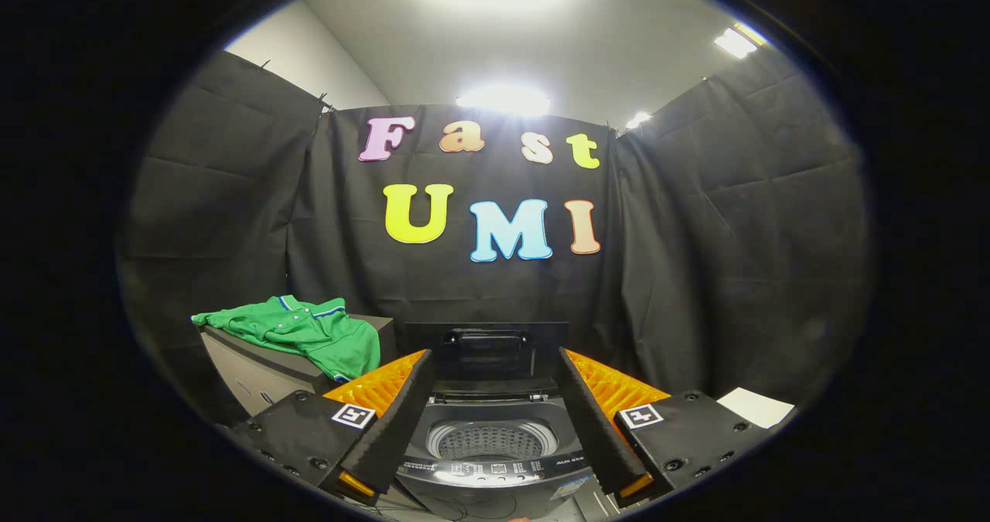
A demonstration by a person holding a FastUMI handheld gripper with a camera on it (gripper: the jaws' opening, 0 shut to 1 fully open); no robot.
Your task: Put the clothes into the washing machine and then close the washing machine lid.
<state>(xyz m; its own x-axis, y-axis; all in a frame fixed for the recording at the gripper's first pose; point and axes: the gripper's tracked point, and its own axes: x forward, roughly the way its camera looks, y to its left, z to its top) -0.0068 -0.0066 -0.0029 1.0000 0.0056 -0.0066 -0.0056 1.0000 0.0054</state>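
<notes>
Beyond the left finger and off to its left, a green shirt (298, 330) is lying crumpled on top of a grey cabinet (255, 367), with one part of it hanging down over the cabinet's near corner. Its collar, edged in blue and white, is facing up, and a short row of buttons is showing below it.

Between the two fingers and just ahead of them, the washing machine (491, 460) is standing with its top open. Its lid (487, 352) is standing upright at the back, hinged behind the opening, and the perforated metal drum (489, 438) is showing inside with nothing visible in it. A control panel (495, 472) with small buttons is running along the machine's near edge, closest to the fingers.

The gripper (495, 421) is hanging above the machine's front with its fingers spread wide apart, gripping nothing; the drum opening is sitting in the gap between them. The shirt is well apart from both fingers.

Beyond the right finger and off to its right, a white sheet (754, 406) is lying flat. Black cloth is hanging as the booth's wall behind everything, and ceiling lights are glowing above.
</notes>
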